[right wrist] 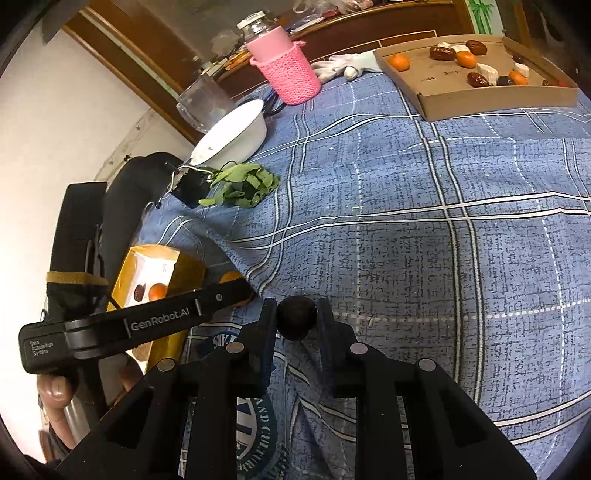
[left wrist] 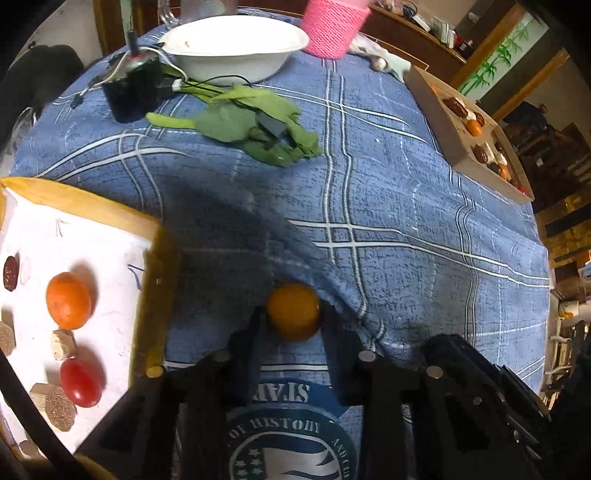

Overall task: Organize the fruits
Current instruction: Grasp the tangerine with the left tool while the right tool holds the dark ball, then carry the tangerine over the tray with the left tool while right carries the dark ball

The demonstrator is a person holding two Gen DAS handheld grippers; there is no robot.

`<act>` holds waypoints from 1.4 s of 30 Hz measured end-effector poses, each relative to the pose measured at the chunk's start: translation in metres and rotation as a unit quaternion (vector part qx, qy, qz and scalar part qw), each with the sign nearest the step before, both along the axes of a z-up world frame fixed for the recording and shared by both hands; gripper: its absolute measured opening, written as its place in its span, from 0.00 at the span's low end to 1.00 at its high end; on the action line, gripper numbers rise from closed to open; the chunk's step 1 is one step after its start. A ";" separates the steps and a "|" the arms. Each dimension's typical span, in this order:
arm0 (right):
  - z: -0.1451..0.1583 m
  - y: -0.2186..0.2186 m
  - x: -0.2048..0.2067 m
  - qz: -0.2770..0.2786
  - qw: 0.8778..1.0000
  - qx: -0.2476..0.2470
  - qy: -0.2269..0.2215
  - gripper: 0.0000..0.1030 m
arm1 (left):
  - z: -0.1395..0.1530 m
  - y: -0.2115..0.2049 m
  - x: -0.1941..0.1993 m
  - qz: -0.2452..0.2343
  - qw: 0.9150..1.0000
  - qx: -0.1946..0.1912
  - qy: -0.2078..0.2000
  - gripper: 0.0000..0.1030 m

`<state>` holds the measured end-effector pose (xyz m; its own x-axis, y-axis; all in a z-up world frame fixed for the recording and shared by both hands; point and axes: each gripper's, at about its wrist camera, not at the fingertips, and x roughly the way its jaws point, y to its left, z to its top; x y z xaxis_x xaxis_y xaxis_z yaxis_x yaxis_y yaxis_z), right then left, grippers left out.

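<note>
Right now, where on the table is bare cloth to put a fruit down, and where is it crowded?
Bare cloth lies between the green leaves and the cardboard tray, reaching toward both grippers. Crowded: the far edge, with white bowl, pink cup and black device. The yellow-rimmed tray is fairly full.

Your counter wears a woven blue plaid cloth (left wrist: 406,192), matt and slightly creased. The left gripper (left wrist: 291,325) is matt black plastic with dull metal pins, closed on a smooth orange fruit (left wrist: 293,312). Behind the cloth's centre, you see a glossy white bowl (left wrist: 236,48) and pink knitted sleeve (left wrist: 334,31).
</note>
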<state>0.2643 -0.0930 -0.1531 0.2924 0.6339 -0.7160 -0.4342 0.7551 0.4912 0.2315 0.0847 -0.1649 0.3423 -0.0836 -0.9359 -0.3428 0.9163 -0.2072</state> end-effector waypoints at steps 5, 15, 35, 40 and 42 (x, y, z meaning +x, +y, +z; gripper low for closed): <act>-0.002 -0.001 0.001 -0.002 1.000 -0.005 0.000 0.20 | 0.005 -0.002 -0.009 -0.004 1.000 0.010 -0.008 0.30; 0.015 0.016 -0.020 0.019 0.998 0.017 -0.051 0.20 | 0.046 0.035 -0.094 0.009 0.998 -0.022 -0.061 0.30; 0.036 0.165 -0.049 0.120 0.991 -0.045 -0.040 0.19 | 0.048 0.171 -0.124 0.063 0.995 0.005 -0.076 0.30; 0.026 0.206 -0.040 0.117 0.987 -0.107 -0.038 0.19 | 0.030 0.175 -0.120 0.060 0.996 0.004 -0.063 0.30; 0.017 0.216 -0.035 0.110 0.985 -0.128 -0.030 0.19 | 0.027 0.176 -0.118 0.054 0.997 0.007 -0.056 0.30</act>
